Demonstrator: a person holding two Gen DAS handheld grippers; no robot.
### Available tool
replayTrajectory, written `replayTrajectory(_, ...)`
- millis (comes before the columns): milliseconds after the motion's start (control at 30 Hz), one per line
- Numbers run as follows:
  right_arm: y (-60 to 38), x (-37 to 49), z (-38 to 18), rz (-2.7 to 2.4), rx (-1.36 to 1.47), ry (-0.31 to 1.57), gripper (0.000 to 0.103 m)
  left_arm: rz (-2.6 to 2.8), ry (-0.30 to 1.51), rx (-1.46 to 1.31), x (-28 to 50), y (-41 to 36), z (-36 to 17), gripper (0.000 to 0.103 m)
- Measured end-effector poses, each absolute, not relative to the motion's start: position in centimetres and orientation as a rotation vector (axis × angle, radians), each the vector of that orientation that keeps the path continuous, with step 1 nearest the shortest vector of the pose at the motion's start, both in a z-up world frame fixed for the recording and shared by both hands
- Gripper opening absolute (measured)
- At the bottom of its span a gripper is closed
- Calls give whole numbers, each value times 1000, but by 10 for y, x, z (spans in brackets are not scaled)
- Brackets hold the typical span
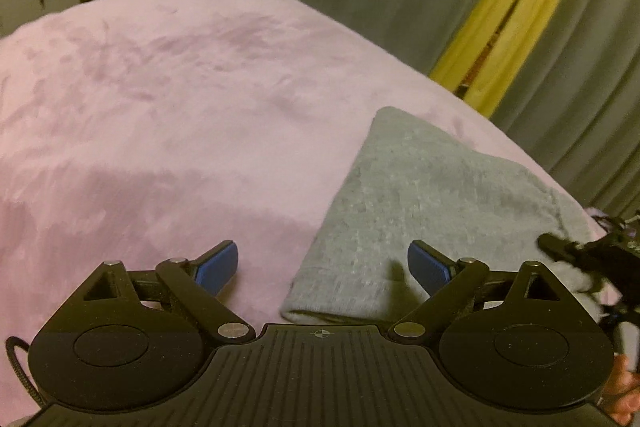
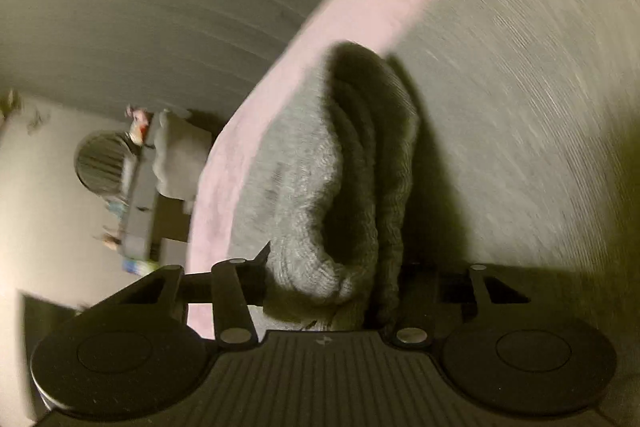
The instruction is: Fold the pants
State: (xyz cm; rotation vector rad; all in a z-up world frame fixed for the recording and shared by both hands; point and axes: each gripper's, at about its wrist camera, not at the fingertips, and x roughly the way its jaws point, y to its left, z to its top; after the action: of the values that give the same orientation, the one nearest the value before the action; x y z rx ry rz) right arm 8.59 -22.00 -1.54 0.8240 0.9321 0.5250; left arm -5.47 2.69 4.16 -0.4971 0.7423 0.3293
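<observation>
Grey knit pants (image 1: 424, 195) lie on the pink blanket (image 1: 160, 107), already doubled into a compact wedge w/ one corner pointing away toward the far blanket edge. Landmark = that pink blanket; all places given relative to it.

Fabric reads as soft sweatshirt-type jersey: light, floppy, no stiffness, prob. not slippery on the fleecy blanket (the pile should hold it in place rather than let it slide). Nothing fragile. Layers will likely shift against each other if lifted by one ply only.

Left gripper (image 1: 322, 265): jaws wide apart, blue pads (image 1: 430, 265) clear of cloth, nothing held. It hovers at the near blanket edge, over the near-left corner of the pants; one pad over bare blanket, the other over grey.

Right gripper (image 2: 332, 279): a thick ribbed roll of the pants (image 2: 352, 187) (cuff or waistband, can't say which) sits between the fingers, bunched and part lifted off the blanket (image 2: 256, 131). Fingertips are buried in cloth and the view is motion-blurred, so I judge it pinched but can't confirm pad contact.

Where to grip, my judgement: take the ribbed hem/band, all plies together, near a corner; second grip at the matching corner so the fold stays square. Risk: a sagging middle, loose inner ply slipping out.
</observation>
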Motion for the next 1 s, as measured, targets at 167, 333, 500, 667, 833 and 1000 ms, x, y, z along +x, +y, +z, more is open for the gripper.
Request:
replayTrajectory(167,-229,59,41,619,848,755,44,332,721,-498,-60,26,45,96)
replayTrajectory(333,-273,42,60,599,930,646,44,324,722,-491,-60,25,46,96)
replayTrajectory(500,-314,35,21,421,875,723,56,288,780,-449,-52,17,43,96)
replayTrajectory(667,-333,35,-32,321,963,849,73,255,828,-390,-46,7,40,96)
replayTrajectory(833,-329,34,-26,317,937,835,44,256,848,-356,-42,2,39,96)
replayTrajectory(1000,-326,13,10,347,808,710,44,250,838,-327,-45,-3,42,96)
